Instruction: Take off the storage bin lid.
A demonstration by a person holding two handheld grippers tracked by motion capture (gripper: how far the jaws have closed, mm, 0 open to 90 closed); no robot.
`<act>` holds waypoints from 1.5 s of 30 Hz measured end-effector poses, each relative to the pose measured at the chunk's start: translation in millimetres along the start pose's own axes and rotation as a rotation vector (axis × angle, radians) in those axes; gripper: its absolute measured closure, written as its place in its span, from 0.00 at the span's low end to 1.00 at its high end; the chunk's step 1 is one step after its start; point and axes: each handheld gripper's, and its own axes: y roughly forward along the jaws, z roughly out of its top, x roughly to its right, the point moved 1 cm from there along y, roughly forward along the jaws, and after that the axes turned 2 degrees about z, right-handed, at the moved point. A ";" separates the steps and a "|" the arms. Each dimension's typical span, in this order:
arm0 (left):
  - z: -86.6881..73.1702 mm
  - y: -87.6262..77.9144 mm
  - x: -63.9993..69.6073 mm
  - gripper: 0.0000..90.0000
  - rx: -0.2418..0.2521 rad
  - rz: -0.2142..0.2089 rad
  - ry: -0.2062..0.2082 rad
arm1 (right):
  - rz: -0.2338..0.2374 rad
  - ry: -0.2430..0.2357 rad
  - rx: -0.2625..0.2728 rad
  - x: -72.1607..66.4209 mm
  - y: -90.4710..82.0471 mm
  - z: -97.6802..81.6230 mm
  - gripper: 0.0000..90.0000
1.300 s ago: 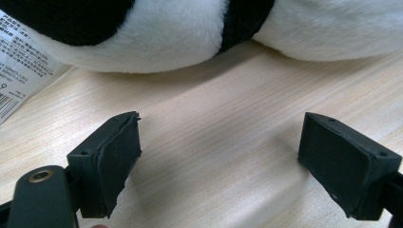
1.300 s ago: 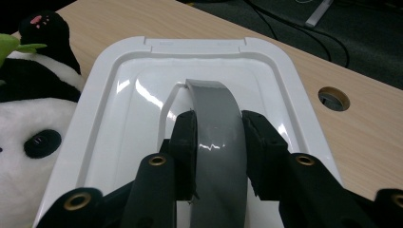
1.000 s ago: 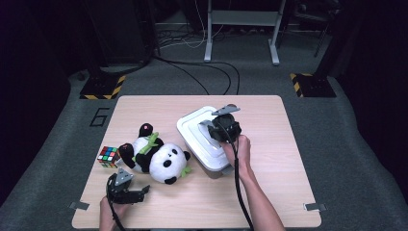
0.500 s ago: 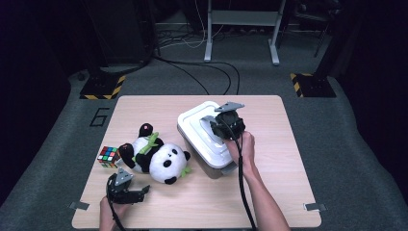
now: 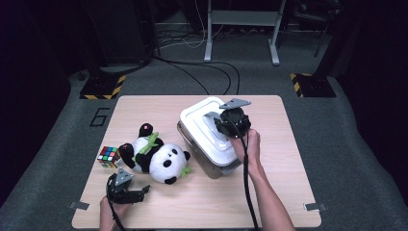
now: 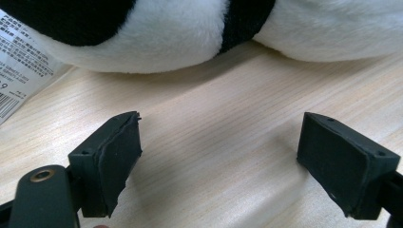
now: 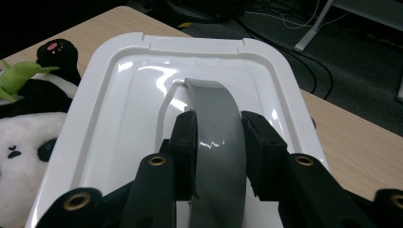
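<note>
Grey carpet floor (image 5: 57,144) — black cables (image 5: 202,72), metal stand legs (image 5: 240,33) — dim room

Rubik's cube (image 5: 108,156) beside plush panda (image 5: 156,158)

Lab, floor cables (image 5: 202,72), hazard-striped stand feet (image 5: 102,89), marked table (image 5: 144,108)

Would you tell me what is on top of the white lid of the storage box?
A grey tape handle arches over the white lid, and the right gripper is shut on it. The lid covers the box, so its contents are hidden.
</note>
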 end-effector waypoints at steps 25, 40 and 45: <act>0.0 -0.1 -0.1 0.16 0.000 0.004 0.004 | -0.064 0.039 0.038 36.5 -30.7 -3.2 0.74; 0.0 -0.1 0.0 0.16 0.000 0.004 0.002 | -0.108 0.073 0.043 61.0 -40.8 -13.5 0.74; 0.0 0.1 0.1 0.16 0.002 0.005 -0.001 | -0.123 0.092 0.040 69.4 -43.1 -18.4 0.74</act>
